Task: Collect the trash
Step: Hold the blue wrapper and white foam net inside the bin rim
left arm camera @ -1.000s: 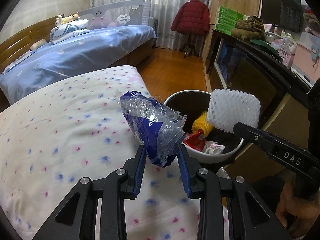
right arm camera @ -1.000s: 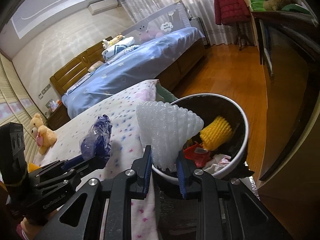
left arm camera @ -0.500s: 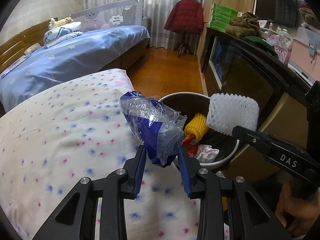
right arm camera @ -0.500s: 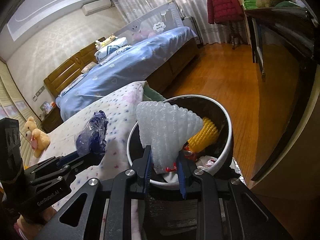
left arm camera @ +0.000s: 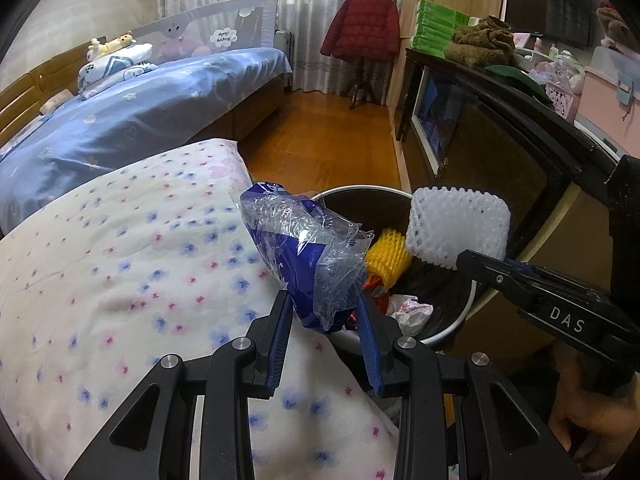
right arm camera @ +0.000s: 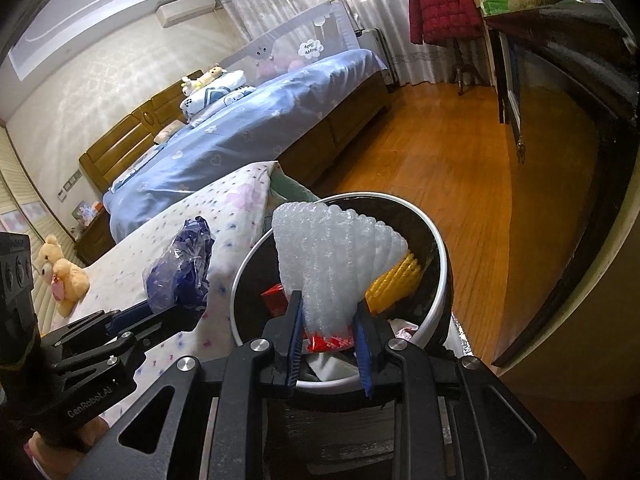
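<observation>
Both loads are now carried nearer the round white-rimmed black trash bin (right arm camera: 440,276), already part-filled. White foam fruit net (right arm camera: 336,256), clamped in right gripper (right arm camera: 327,336), is held over its opening; crumpled blue-and-clear plastic wrapper (left arm camera: 308,256), pinched by left gripper (left arm camera: 324,332), hangs at its rim. Both point steeply downward; release remains.

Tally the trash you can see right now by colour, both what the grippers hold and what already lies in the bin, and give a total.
Blue and clear: 1, the plastic wrapper in the left gripper
White: 2, the foam net in the right gripper and a crumpled paper in the bin
Yellow: 1, a foam net in the bin
Red: 1, a wrapper in the bin
Total: 5
</observation>
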Tool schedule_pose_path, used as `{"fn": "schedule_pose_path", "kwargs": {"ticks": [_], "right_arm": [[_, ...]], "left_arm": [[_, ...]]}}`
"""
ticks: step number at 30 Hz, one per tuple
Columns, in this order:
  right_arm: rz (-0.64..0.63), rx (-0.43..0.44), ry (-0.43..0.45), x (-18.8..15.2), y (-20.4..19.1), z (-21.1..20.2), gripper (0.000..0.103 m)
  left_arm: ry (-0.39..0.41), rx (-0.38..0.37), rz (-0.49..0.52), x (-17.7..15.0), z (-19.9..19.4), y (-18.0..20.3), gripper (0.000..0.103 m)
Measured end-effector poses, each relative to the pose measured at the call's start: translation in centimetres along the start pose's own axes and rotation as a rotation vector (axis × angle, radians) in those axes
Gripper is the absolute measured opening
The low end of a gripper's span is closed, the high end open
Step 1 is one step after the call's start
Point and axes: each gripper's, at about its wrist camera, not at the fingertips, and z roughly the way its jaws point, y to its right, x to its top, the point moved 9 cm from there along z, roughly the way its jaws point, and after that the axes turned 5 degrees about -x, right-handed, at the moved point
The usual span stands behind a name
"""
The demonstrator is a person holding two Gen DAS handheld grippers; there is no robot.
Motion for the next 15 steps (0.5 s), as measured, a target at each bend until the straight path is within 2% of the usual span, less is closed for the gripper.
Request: {"fn": "schedule_pose_path", "kwargs": {"ticks": [15], "right_arm": [[0.008,-0.014,-0.018,0.4,0.8,1.1,0.023]], "left_arm": [[-0.023,0.003,0.011,0.5,1.5,0.8,0.031]]}}
